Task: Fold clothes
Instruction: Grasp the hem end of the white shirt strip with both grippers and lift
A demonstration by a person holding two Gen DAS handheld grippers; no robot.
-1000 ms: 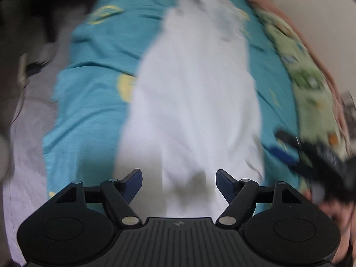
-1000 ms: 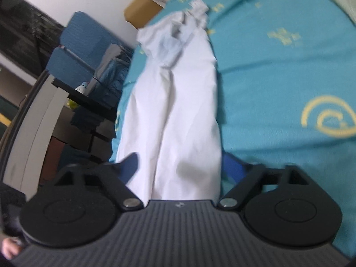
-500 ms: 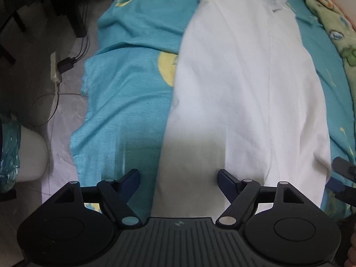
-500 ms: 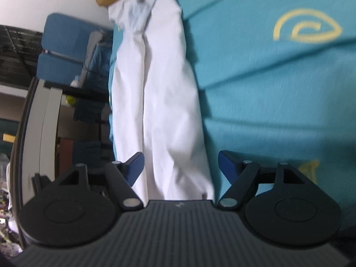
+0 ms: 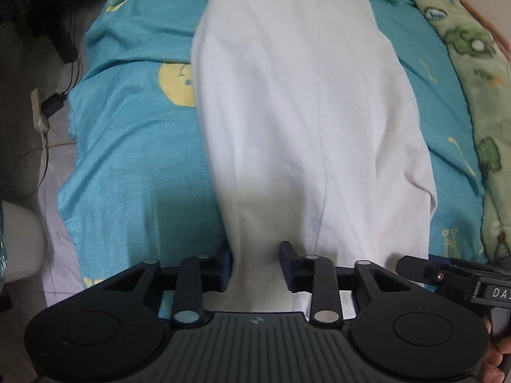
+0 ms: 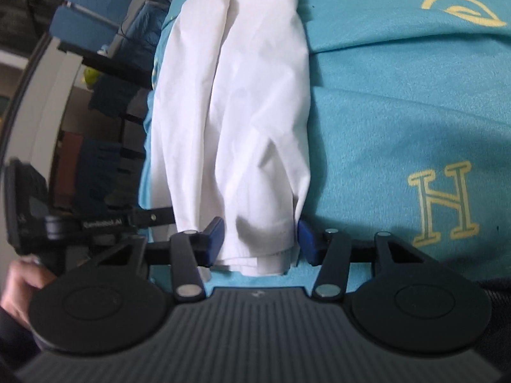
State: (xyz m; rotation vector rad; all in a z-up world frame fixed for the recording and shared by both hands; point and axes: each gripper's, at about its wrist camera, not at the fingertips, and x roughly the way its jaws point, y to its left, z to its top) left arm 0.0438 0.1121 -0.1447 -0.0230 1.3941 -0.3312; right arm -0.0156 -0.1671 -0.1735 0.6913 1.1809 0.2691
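Only from the right wrist: hem corner of white garment (image 6: 236,111) between right gripper's (image 6: 260,239) spread fingers.

Setting: a bedroom in a home.

- Bed covered by a teal sheet printed with yellow emblems and a letter H (image 6: 415,102), filling most of both views.
- Green plush blanket with cartoon figures (image 5: 479,95), bunched along the far right edge of the bed.
- Long white garment (image 5: 303,111), spread lengthwise on the sheet.
- White power strip with a black plug and trailing cord (image 5: 40,111), on the pale floor left of the bed.
- Blue padded chair with clothing draped over it (image 6: 95,9), at the far left, beside the bed.
- Dark shelving with hanging clothes (image 6: 102,121), along the left side; contents too blurred to itemise.
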